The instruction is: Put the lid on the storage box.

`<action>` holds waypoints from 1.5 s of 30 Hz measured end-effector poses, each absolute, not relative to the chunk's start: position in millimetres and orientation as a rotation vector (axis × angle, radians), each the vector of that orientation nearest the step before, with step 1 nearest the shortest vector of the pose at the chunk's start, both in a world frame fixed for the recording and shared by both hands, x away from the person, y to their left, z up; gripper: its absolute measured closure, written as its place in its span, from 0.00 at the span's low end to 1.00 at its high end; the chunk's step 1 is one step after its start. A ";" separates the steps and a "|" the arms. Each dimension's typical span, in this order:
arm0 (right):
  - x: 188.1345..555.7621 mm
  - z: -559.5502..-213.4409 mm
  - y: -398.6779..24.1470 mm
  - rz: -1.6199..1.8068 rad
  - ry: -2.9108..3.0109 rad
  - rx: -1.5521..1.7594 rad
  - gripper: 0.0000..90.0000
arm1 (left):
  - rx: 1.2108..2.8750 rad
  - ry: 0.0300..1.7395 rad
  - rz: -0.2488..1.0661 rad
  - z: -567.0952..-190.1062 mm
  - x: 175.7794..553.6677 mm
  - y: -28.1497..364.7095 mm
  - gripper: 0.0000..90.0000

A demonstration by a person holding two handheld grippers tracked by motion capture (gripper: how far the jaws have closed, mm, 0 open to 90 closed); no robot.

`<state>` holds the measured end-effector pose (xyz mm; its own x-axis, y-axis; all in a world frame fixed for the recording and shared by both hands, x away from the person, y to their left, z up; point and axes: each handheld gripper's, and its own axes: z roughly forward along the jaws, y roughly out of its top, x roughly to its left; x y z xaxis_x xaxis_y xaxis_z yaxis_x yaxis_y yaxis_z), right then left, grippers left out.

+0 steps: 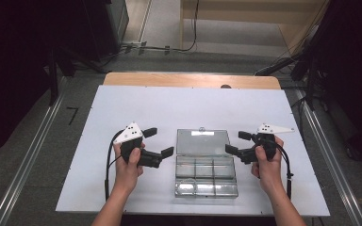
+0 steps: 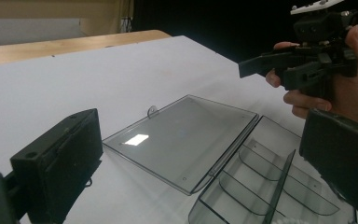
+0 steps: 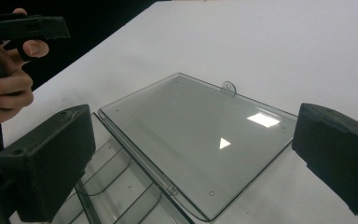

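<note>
With the clear compartment box (image 1: 206,175) lying open on the table (image 1: 122,108) between your hands and both the left gripper (image 1: 161,142) and right gripper (image 1: 234,142) spread wide and empty, approach the flat lid (image 1: 202,141) squarely by its far tab

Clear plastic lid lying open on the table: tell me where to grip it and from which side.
Take the clear plastic lid at its far edge by the small latch tab, coming from the far side, opposite the hinge. It lies flat on the white table, so that protruding tab looks like the easiest purchase for an open claw.
</note>
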<state>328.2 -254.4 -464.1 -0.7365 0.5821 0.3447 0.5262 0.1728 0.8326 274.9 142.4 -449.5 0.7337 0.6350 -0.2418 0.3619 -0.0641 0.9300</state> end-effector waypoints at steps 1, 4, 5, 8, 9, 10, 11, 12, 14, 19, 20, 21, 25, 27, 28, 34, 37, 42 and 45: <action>328.4 -464.7 -254.3 1.640 2.368 1.121 0.00 | 1.676 0.809 0.266 -449.9 276.2 141.4 0.00; 329.3 -466.5 -253.7 1.628 2.374 1.122 0.00 | 1.670 0.813 0.259 -451.1 283.5 137.2 0.00; 329.8 -467.1 -253.4 1.621 2.379 1.118 0.00 | 1.668 0.818 0.257 -451.3 285.8 135.7 0.00; 330.5 -468.7 -252.9 1.613 2.386 1.125 0.00 | 1.663 0.820 0.246 -452.5 292.5 130.7 0.00; 331.0 -469.7 -252.6 1.612 2.384 1.129 0.00 | 1.664 0.820 0.246 -453.1 294.0 129.7 0.00; 331.4 -470.3 -252.8 1.610 2.383 1.128 0.00 | 1.664 0.821 0.242 -454.0 295.8 128.4 0.00; 331.9 -470.9 -253.1 1.609 2.382 1.129 0.00 | 1.657 0.824 0.234 -456.0 297.5 126.6 0.00; 332.3 -471.5 -253.3 1.614 2.383 1.141 0.00 | 1.658 0.826 0.229 -457.9 298.9 125.4 0.00; 333.3 -472.7 -254.0 1.619 2.377 1.148 0.00 | 1.670 0.838 0.231 -461.5 301.8 123.4 0.00; 336.4 -478.7 -253.5 1.604 2.390 1.186 0.03 | 1.678 0.841 0.211 -468.1 307.0 119.5 0.00; 336.8 -479.7 -253.2 1.596 2.393 1.192 0.03 | 1.673 0.842 0.203 -470.0 308.0 117.8 0.00; 337.5 -481.2 -252.4 1.584 2.397 1.197 0.03 | 1.676 0.840 0.199 -471.1 308.8 117.0 0.00; 339.1 -485.4 -250.2 1.564 2.413 1.231 0.04 | 1.679 0.852 0.179 -478.2 312.1 111.7 0.00; 340.3 -487.8 -249.5 1.555 2.421 1.251 0.05 | 1.690 0.864 0.176 -482.0 313.5 109.0 0.00; 340.9 -489.1 -249.1 1.553 2.423 1.260 0.05 | 1.692 0.870 0.169 -483.6 313.9 108.3 0.00; 344.2 -498.7 -248.1 1.534 2.442 1.341 0.09 | 1.707 0.914 0.146 -491.1 316.4 103.2 0.00; 345.6 -502.4 -247.8 1.528 2.443 1.373 0.11 | 1.721 0.943 0.146 -494.6 317.5 101.1 0.03; 347.3 -506.2 -247.5 1.519 2.448 1.416 0.13 | 1.737 0.961 0.129 -498.5 318.7 97.9 0.03; 347.6 -507.9 -247.0 1.507 2.444 1.432 0.16 | 1.751 0.978 0.094 -501.8 320.1 95.9 0.03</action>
<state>347.6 -247.0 -507.9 -0.5998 0.6477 0.4698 0.7105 0.1610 0.6851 320.1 95.9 -501.8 0.6590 0.6472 -0.3831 0.5620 -0.0852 0.8227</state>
